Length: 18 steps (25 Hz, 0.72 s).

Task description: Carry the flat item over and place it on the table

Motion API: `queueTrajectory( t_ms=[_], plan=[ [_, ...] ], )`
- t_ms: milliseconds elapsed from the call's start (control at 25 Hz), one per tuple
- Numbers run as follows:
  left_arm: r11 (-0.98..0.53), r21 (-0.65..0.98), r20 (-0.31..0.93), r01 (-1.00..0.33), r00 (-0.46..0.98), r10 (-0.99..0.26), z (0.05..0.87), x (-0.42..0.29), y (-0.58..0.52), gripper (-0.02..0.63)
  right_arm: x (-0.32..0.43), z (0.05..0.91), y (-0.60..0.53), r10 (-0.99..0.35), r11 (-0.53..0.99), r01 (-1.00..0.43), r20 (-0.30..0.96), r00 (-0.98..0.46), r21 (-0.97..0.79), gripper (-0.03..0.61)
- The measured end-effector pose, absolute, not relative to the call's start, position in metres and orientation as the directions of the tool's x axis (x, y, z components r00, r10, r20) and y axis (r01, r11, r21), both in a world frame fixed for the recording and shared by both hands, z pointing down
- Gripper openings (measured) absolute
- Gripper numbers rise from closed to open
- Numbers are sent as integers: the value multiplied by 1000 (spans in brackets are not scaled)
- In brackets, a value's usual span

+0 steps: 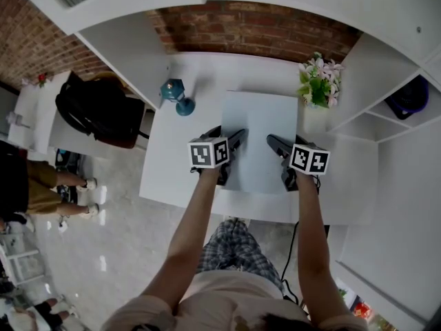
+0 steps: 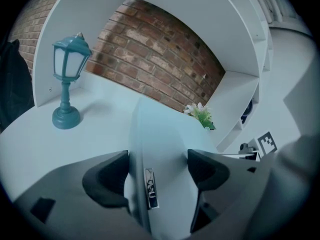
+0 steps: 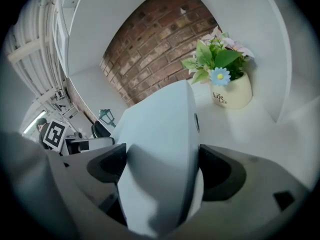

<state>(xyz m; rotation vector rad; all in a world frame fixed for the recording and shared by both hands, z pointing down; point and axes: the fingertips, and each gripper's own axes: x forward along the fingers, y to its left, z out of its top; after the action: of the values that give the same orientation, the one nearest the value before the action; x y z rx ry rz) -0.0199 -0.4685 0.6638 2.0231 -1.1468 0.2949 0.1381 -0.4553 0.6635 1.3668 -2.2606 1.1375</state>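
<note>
The flat item (image 1: pixel 258 136) is a pale grey-white panel lying level over the white table (image 1: pixel 172 171). My left gripper (image 1: pixel 233 142) is shut on its left edge and my right gripper (image 1: pixel 274 145) on its right edge. In the left gripper view the panel (image 2: pixel 165 144) runs edge-on between the jaws of the left gripper (image 2: pixel 157 176), with a small label on its side. The right gripper view shows the panel (image 3: pixel 160 129) filling the gap of the right gripper (image 3: pixel 162 171). I cannot tell whether the panel touches the table.
A teal lantern lamp (image 1: pixel 176 95) stands on the table to the panel's left. A flower pot (image 1: pixel 318 88) stands at the back right. White shelves (image 1: pixel 386 95) flank the table and a brick wall (image 1: pixel 255 26) is behind. A black bag (image 1: pixel 96 109) sits further left.
</note>
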Motion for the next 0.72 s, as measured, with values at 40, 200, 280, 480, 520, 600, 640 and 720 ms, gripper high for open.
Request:
queueTrajectory(
  t_ms=[40,200,280,480,520,600,640,720],
  plan=[
    [-286,514,542,-809,565,-622,667,-20,-468,356,138,666,-455,-623,246,-843,588,-516,-479,453],
    [-270,518,568,-812,562,-601,679,-19,-468,356,138,676,-456,-598,231,-856,627,-500,-462,453],
    [-261,520,584,-813,562,-586,685,-19,-468,356,139,680,-455,-580,218,-861,648,-494,-460,453],
    [-235,523,622,-820,555,-553,700,-19,-467,356,139,695,-455,-543,191,-868,687,-482,-458,454],
    [-233,523,624,-820,554,-550,701,-19,-467,356,138,696,-454,-540,189,-869,691,-481,-457,454],
    [-232,523,626,-820,554,-549,701,-19,-468,356,138,695,-455,-538,187,-871,694,-478,-455,454],
    [-231,522,627,-821,553,-548,701,-19,-468,356,138,695,-455,-537,188,-871,695,-478,-454,454],
    [-230,522,628,-821,553,-548,701,-19,-468,356,139,695,-455,-538,189,-871,694,-479,-454,454]
  ],
)
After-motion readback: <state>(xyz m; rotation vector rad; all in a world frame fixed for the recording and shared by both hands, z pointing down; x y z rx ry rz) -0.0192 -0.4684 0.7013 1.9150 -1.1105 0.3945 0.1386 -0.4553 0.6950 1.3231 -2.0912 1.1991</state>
